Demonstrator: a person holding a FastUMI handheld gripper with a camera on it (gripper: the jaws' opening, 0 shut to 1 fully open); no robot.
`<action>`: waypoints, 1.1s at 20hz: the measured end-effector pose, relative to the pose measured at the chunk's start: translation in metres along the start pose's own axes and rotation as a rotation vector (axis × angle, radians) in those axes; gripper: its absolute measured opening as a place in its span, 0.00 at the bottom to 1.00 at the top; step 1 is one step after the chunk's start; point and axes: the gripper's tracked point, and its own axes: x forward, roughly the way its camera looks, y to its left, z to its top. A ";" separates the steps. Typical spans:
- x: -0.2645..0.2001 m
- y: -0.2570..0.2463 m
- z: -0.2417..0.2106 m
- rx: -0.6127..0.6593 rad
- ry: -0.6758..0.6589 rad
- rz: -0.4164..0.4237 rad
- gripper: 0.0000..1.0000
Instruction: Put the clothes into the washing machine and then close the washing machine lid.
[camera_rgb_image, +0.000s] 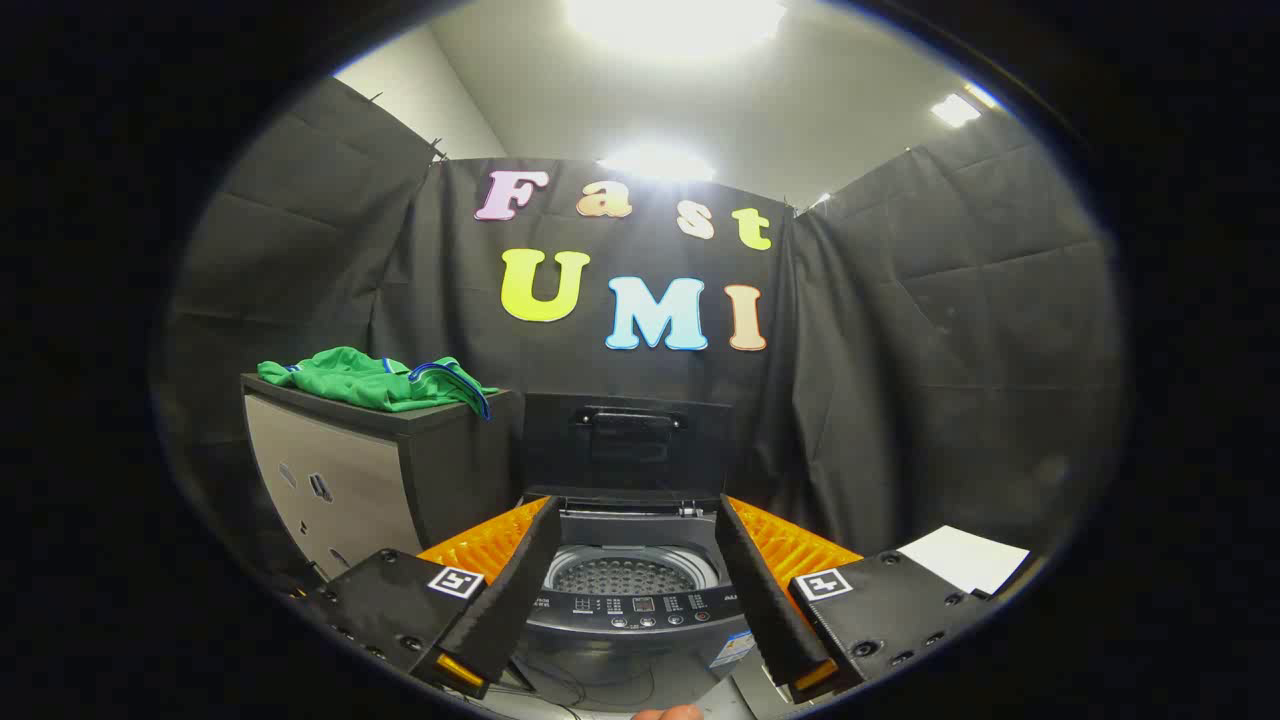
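Observation:
A green garment with blue trim lies bunched on top of a dark cabinet, beyond and left of my fingers. The top-loading washing machine stands just ahead, seen between my fingers. Its lid is raised upright at the back, and the perforated drum shows inside with no cloth visible in it. My gripper is open, its fingers spread wide on either side of the drum opening, holding nothing.
The cabinet stands directly left of the machine, its top higher than the drum opening. A white sheet lies on a surface to the right of the machine. Black cloth walls close the booth behind and on both sides.

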 end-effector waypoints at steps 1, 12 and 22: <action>0.000 0.000 0.000 -0.001 0.001 0.001 0.97; -0.006 0.007 -0.001 0.005 0.009 0.013 0.97; -0.011 0.004 0.003 0.006 0.006 0.006 0.97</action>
